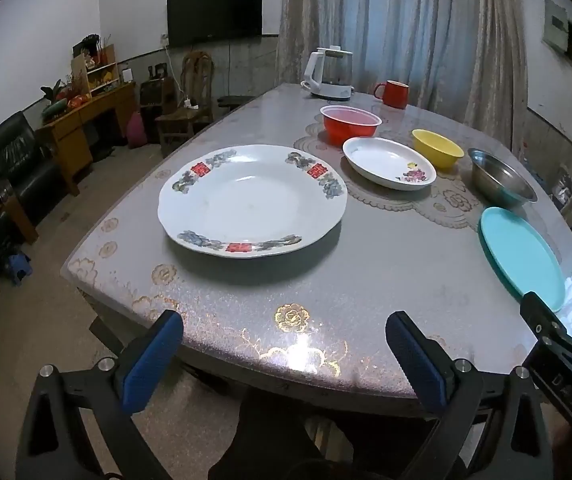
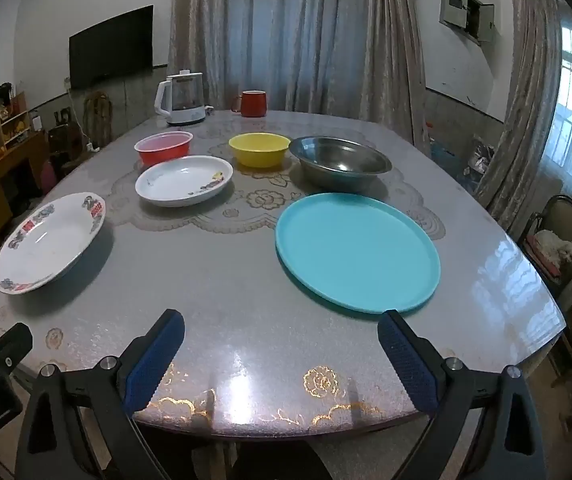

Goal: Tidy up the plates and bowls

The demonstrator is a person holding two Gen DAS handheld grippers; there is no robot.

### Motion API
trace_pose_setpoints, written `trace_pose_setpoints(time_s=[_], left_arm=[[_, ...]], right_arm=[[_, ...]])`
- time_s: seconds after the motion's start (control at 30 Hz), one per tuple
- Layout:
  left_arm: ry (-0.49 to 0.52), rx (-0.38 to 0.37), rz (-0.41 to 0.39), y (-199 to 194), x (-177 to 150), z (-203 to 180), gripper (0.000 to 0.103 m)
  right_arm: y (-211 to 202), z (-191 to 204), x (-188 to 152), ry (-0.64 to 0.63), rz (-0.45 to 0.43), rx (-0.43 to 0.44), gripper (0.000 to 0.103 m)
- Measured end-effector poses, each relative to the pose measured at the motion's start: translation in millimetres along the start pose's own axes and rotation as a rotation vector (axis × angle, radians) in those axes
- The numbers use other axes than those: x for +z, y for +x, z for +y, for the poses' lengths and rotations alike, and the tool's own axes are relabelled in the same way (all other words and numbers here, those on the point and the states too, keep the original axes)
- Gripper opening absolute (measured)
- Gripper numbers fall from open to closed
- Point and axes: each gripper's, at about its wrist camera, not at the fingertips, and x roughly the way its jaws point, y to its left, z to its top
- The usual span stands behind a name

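Plates and bowls lying apart on the surface (image 2: 245,280): big white plate (image 1: 251,200) ahead of left gripper (image 1: 283,354), teal plate (image 2: 358,252) ahead of right gripper (image 2: 281,354). Both grippers hanging released, empty. Likely handling stiff, slick, breakable if ceramic; pinching at the raised rim looking safest.

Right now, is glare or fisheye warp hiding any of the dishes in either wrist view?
Left wrist view: glare sits on the near table edge, clear of the large white plate; warp squeezes the teal plate at the frame's side. Right wrist view: window sheen on the tabletop beside the teal plate, dishes all readable.
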Motion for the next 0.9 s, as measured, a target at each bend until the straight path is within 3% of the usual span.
trace_pose_setpoints(time_s=[0.9], left_arm=[[0.006, 0.019, 0.032, 7.5, -0.7, -1.8, 0.102]], right_arm=[[6.2, 4.5, 0.0, -0.024, 0.019, 0.0, 0.099]])
